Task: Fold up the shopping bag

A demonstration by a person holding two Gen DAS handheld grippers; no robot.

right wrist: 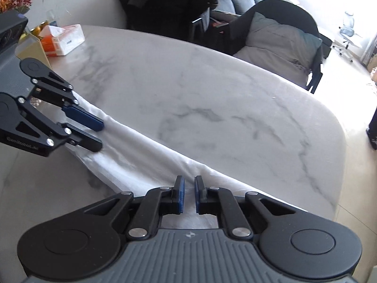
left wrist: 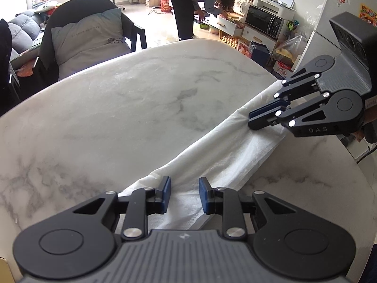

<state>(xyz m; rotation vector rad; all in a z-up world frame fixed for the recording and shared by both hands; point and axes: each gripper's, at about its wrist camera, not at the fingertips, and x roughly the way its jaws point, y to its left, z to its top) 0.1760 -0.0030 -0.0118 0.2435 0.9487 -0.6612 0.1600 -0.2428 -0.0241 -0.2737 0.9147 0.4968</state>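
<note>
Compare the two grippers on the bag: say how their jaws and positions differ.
The left gripper has its jaws clearly apart, white shopping bag showing in the gap; the right gripper has its jaws nearly together. The left sits at one end of the long folded bag, the right at the other. Both point down at the bag on the marble table.

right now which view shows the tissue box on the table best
The right wrist view. There the white and orange tissue box sits whole at the far left end of the marble table, beside a yellowish carton. The left wrist view does not show it at all; only the folded white bag and both grippers appear there.
</note>
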